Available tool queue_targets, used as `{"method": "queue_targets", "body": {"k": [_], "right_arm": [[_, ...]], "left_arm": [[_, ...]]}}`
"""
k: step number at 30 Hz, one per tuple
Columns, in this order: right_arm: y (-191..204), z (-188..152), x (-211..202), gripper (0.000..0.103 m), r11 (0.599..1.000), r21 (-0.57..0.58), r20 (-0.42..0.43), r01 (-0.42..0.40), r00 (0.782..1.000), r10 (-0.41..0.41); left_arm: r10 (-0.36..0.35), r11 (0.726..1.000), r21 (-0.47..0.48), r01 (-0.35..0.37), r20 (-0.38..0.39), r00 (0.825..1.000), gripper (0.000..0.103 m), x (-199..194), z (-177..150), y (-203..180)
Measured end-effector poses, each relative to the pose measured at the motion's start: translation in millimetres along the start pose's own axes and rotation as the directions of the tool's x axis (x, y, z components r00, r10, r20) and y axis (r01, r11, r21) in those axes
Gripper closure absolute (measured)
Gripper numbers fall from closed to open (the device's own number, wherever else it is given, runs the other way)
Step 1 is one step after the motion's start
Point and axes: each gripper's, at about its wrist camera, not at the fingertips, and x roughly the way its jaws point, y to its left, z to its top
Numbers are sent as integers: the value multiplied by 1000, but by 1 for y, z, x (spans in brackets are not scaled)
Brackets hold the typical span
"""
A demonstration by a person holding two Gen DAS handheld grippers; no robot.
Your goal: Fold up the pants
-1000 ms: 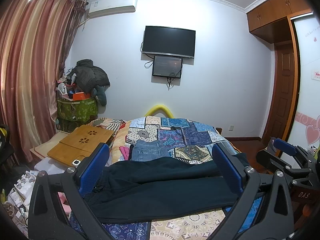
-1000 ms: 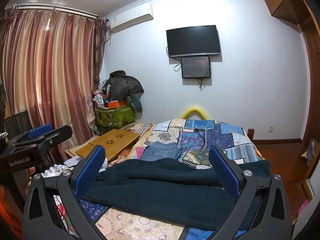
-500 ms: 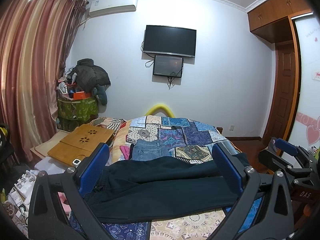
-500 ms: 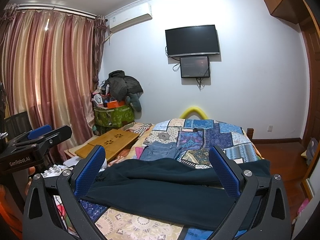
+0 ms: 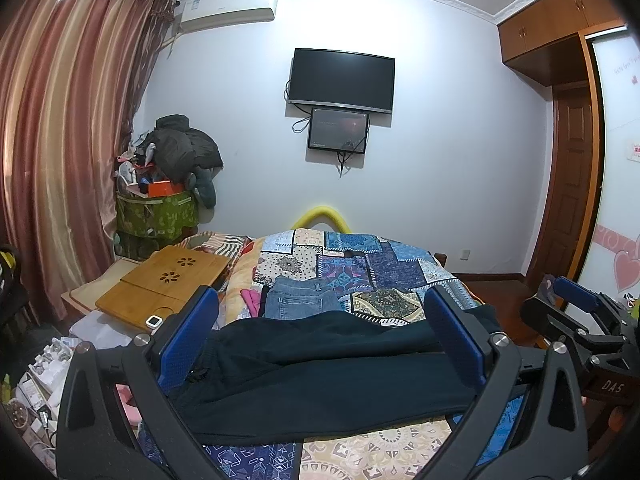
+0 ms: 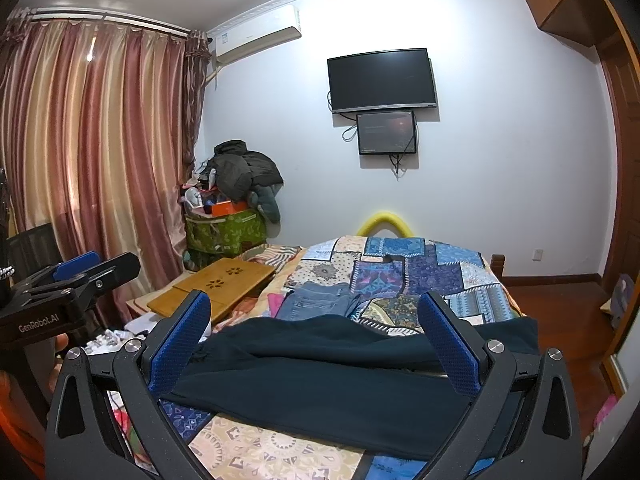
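Dark navy pants (image 5: 320, 372) lie flat across the near end of the bed, waistband to the left, legs running right; the right wrist view shows the same pants (image 6: 332, 380). My left gripper (image 5: 320, 308) hovers above them, open, blue pads wide apart and holding nothing. My right gripper (image 6: 314, 312) is likewise open over the pants. Each gripper shows in the other's view: the right gripper (image 5: 576, 312) at the right edge, the left gripper (image 6: 76, 276) at the left edge.
Folded blue jeans (image 5: 300, 300) rest on the patchwork quilt (image 5: 360, 264) behind the pants. A wooden lap desk (image 5: 164, 280) sits left of the bed, with clutter on the floor below. A green bin with piled clothes (image 5: 160, 212) stands by the curtain. A door (image 5: 568, 184) is at right.
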Motion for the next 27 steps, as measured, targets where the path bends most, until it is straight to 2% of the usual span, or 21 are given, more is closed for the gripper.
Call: {"method": "queue_targets", "body": {"k": [20, 27], "right_arm": [[-10, -3, 4, 0, 1000, 9, -10, 6, 1000, -6], [-14, -9, 16, 0, 1000, 24, -36, 16, 999, -15]], "left_arm": [[4, 1000, -12, -5, -10, 1000, 0, 0, 1, 1], [-2, 1000, -20, 2, -37, 999, 0, 11, 1, 4]]}}
